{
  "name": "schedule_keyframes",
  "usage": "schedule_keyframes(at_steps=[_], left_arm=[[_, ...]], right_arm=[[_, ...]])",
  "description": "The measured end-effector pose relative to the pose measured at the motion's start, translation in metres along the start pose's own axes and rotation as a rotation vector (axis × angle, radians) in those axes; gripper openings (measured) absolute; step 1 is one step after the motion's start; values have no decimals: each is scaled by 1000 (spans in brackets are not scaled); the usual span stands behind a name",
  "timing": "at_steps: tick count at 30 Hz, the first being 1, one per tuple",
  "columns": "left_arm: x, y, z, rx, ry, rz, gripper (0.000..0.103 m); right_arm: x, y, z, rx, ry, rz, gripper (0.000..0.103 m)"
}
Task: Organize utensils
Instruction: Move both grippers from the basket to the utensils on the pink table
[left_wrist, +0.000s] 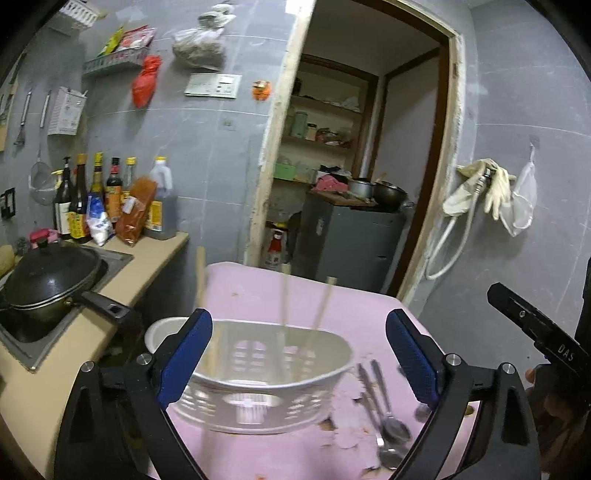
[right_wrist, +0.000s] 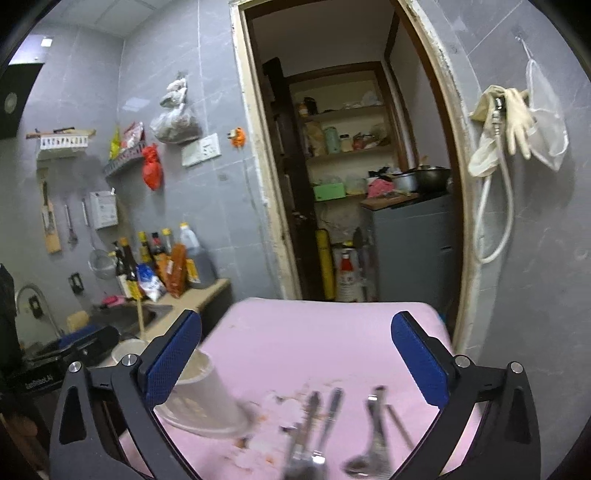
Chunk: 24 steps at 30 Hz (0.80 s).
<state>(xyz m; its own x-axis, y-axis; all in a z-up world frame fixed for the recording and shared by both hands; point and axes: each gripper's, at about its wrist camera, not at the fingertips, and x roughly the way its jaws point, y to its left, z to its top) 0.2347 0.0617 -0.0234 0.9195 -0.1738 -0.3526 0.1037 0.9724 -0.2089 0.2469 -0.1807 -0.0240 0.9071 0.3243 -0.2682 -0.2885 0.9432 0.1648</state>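
Observation:
A white slotted utensil basket (left_wrist: 266, 373) stands on the pink table (left_wrist: 258, 291), with wooden chopsticks (left_wrist: 286, 306) leaning upright in it. Several metal spoons (left_wrist: 388, 424) lie flat on the table just right of the basket. My left gripper (left_wrist: 299, 321) is open, nothing between its blue pads (left_wrist: 188, 354), and it hovers in front of the basket. In the right wrist view my right gripper (right_wrist: 298, 325) is also open and empty. Below it lie the blurred spoons (right_wrist: 321, 424), and the basket (right_wrist: 199, 398) sits behind its left finger.
A lidded black wok (left_wrist: 48, 280) sits on the stove at left, its handle pointing toward the table. Sauce bottles (left_wrist: 110, 199) line the counter by the wall. A white bowl (left_wrist: 162, 332) stands behind the basket. A doorway (left_wrist: 351, 184) opens beyond the table. Peeled patches (left_wrist: 347, 413) mark the tabletop.

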Motion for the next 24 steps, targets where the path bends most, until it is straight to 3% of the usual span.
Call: schedule_keyframes(at_steps=[15,24], left_arm=[[28,-79,-33,49,16,-59,92],[56,-93,-64,103,139,-32,92]], right_arm=[[-23,-67,-11,-36,31,-100,103],[-3,-102,-35,-7,169,-119,103]])
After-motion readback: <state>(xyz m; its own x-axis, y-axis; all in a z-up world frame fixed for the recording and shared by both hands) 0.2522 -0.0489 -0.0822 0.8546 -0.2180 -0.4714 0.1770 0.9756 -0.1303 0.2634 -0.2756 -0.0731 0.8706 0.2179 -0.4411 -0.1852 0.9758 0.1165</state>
